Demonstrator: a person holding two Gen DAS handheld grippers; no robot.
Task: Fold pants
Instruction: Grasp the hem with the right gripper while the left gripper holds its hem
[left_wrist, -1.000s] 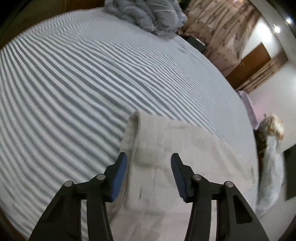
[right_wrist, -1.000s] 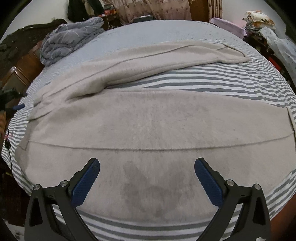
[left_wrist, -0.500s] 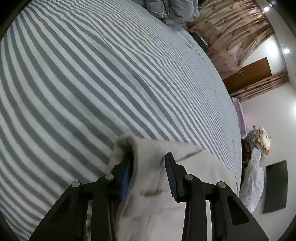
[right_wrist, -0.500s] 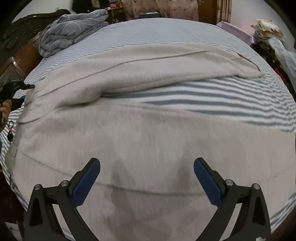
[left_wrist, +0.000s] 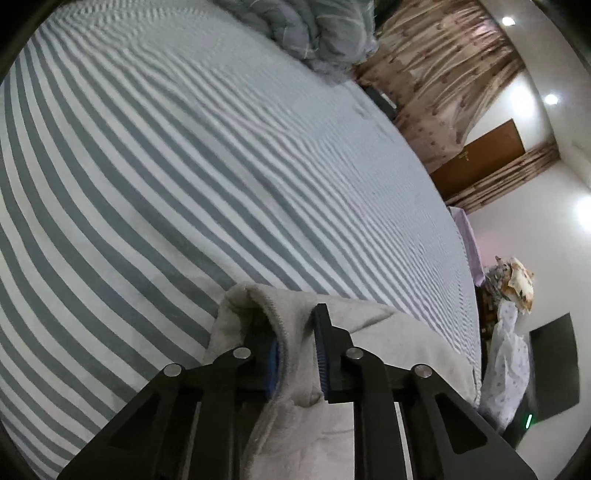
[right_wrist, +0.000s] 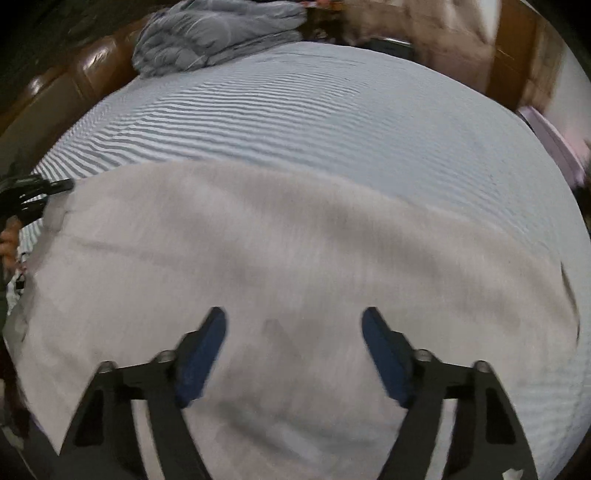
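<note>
Beige fleece pants (right_wrist: 280, 258) lie spread across the striped bed (right_wrist: 314, 122), filling the lower half of the right wrist view. My left gripper (left_wrist: 297, 332) is shut on a bunched end of the pants (left_wrist: 291, 314) near the bed's left side; the cloth folds up between its blue pads. It also shows at the left edge of the right wrist view (right_wrist: 40, 188), on the pants' corner. My right gripper (right_wrist: 293, 332) is open and empty, just above the middle of the pants.
A crumpled grey duvet (right_wrist: 214, 37) lies at the head of the bed by a brown headboard (right_wrist: 74, 85). Curtains (left_wrist: 443, 81) and a wooden door (left_wrist: 480, 158) stand beyond the far side. Cluttered clothes (left_wrist: 513, 295) pile at the right.
My left gripper has shut on the pants' end. The upper leg now lies over the lower one, hiding the striped gap. My right gripper has narrowed a little and stays open.
</note>
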